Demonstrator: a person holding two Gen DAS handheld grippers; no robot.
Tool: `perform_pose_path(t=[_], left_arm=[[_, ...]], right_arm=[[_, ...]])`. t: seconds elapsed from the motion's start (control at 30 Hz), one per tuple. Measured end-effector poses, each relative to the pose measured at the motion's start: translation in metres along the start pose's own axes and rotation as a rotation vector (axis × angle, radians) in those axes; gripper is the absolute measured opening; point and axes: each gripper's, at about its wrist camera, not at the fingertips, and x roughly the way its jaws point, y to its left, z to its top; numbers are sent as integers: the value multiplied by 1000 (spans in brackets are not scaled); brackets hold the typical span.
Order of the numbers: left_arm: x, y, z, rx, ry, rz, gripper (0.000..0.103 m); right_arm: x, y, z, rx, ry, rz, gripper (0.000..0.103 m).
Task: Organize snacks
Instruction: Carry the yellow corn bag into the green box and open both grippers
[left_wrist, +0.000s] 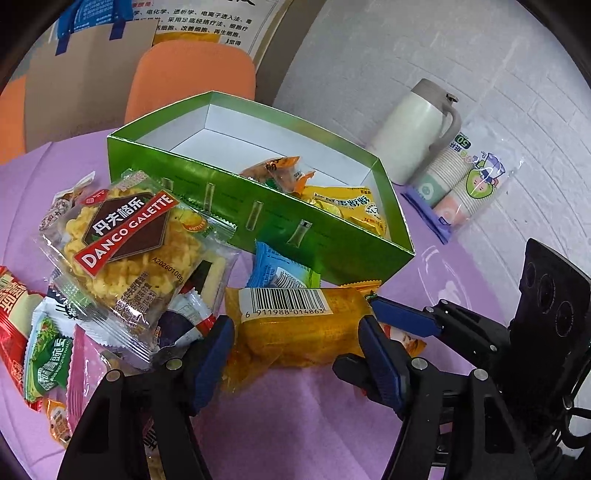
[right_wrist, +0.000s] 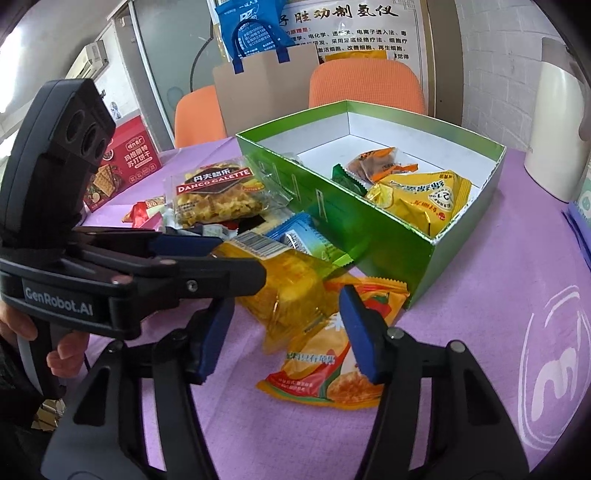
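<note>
Nearest the lens, the left claw (left_wrist: 295, 343) straddles a yellow cake packet (left_wrist: 299, 328) on the table (left_wrist: 295, 424), apparently not yet pinching: light, crinkly, crushable, best taken mid-body. Right claw (right_wrist: 288, 332) stands apart. Beyond, the green box (left_wrist: 258, 218).

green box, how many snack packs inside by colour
In the green box, as far as the right wrist view shows:
orange packs: 2
yellow packs: 2
green pack: 1
total: 5
More may be hidden beneath these.
</note>
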Motion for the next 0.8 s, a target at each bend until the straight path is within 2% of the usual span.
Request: perform_pose_path(t=[0.07,0.1,0.13,0.17,0.23,0.37,0.5,0.67,0.8], left_arm=[[3,-1,0,7,-3,7,70],[5,-4,0,18,0,14,67],[6,-7,-1,31,-2,36,59],[5,-9,-1,35,-4,48,51],[2,-7,-1,21,-7,51,43],[-13,-9,-2,2,-38,16,40],[-43,-27,12,41,-120,-1,40],[-65,-40,50,82,-201,-15,40],[-61,-34,87,67,-228,-18,40]], right_arm=[[5,2,1,-9,2,-8,60],[8,3,1,-14,6,-18,53],[12,3,2,-13,27,-34,46],[14,3,2,-13,35,-43,44],[11,5,1,-7,36,-50,41],[-7,4,2,31,7,-27,37],[-36,11,18,2,-75,-34,37],[-59,8,53,-21,-181,-46,36],[-50,-6,83,-2,-217,-42,36]])
